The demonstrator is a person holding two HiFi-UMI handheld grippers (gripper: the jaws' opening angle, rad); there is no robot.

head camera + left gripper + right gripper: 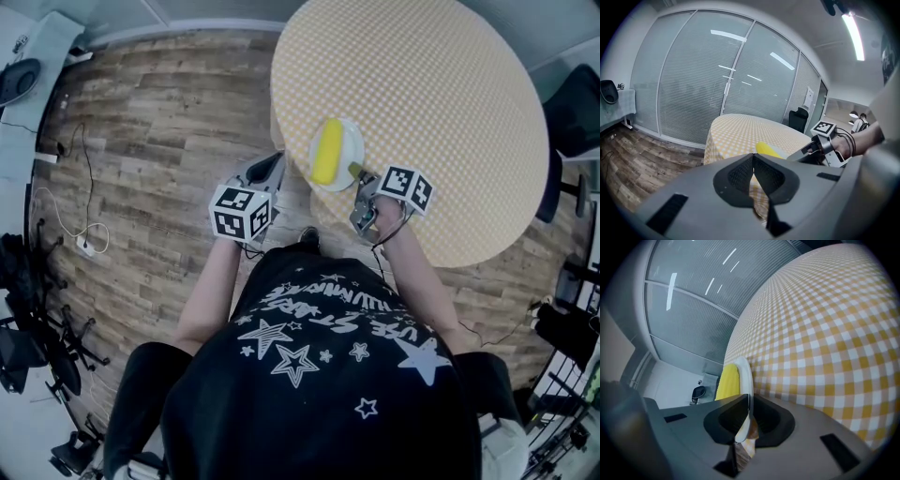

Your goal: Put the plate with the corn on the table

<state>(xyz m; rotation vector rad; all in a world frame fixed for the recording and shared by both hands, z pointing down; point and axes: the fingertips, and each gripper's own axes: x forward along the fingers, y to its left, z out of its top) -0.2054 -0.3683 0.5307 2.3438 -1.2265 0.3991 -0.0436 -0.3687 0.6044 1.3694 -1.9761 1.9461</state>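
Corn (327,152) is lying lengthwise on a small white plate (349,141), and the plate is sitting over the near edge of the round tabletop (441,103), which is wearing a yellow-and-white checked cloth (487,187). The right claw (359,178) is pinching the plate's near rim: in the right gripper view the thin white plate (744,373) is running edge-on straight between the two dark pads of the right claw (747,401), with the corn (727,380) showing on one face of it and the checked cloth (820,343) spreading out beyond. Whether the plate is resting on the cloth or hanging just above it cannot be told from these views. The left claw (274,164) is hovering just beside the tabletop's edge, over the wood-plank floor (159,122), near the plate but not touching it. In the left gripper view the left claw (753,157) is showing its pads pressed together at the tips with nothing held between them, and the corn (768,149) is peeking up just past them, in front of the cloth-covered tabletop (750,129).
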